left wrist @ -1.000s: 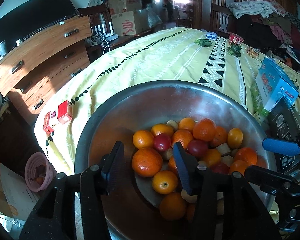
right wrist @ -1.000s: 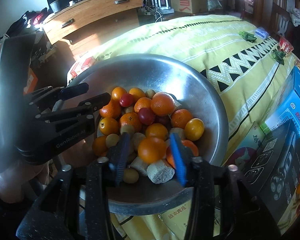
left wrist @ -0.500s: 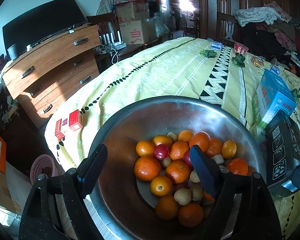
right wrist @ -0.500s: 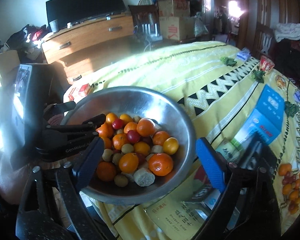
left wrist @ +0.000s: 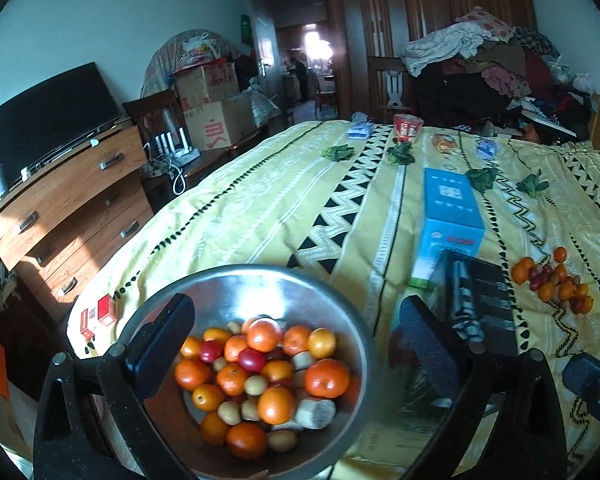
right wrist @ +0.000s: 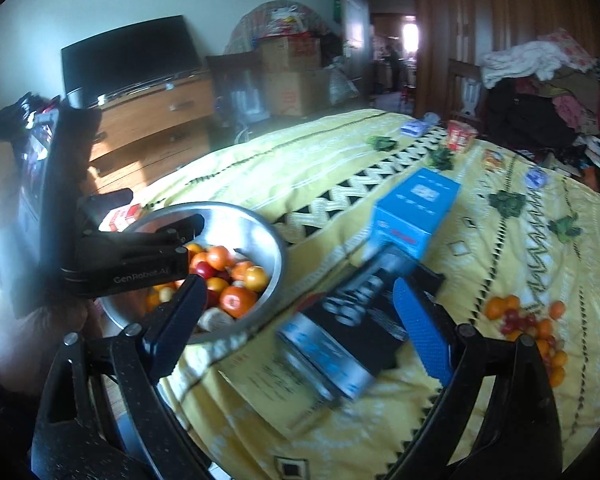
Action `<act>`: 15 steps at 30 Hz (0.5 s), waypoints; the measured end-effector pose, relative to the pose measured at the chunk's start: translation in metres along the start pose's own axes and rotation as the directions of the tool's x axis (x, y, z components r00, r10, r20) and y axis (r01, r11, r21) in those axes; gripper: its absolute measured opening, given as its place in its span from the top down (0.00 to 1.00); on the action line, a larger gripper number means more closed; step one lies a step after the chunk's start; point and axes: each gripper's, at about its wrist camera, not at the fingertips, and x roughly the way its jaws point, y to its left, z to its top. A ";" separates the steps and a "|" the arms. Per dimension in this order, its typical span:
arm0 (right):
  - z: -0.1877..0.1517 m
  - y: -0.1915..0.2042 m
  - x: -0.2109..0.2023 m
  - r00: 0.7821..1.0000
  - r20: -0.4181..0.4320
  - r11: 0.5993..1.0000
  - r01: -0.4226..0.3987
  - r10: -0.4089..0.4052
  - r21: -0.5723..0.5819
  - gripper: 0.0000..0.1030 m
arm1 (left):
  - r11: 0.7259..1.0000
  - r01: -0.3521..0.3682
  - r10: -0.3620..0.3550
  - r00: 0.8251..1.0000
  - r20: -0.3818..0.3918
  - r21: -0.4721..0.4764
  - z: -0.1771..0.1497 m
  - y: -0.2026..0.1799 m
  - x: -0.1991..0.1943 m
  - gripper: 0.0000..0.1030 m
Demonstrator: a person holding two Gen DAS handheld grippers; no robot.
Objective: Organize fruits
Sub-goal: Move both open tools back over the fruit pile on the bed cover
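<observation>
We see left claw (left wrist: 296,344) jaws opening wide, nothing gripped, above metal bowl (left wrist: 236,284) of fruit (left wrist: 260,376) at bed's near left corner; right claw (right wrist: 300,320) spread wide, empty, over black box (right wrist: 364,320); loose fruit pile (right wrist: 528,324) near bed's right edge

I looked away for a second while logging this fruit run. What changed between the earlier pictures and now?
Both grippers let go and pulled back and up from the metal bowl. The left gripper had an orange between its jaws; they are opening now, with nothing between them. The right gripper also released an orange; its jaws stand wide. The fruit in the bowl, the loose fruit pile and blue box stayed put.
</observation>
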 end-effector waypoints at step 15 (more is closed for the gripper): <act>-0.131 -0.174 -0.040 0.905 -0.200 0.883 0.416 -0.376 0.219 0.00 | 0.877 0.435 -0.394 0.894 -0.212 0.204 -0.055 -0.276 0.018 0.00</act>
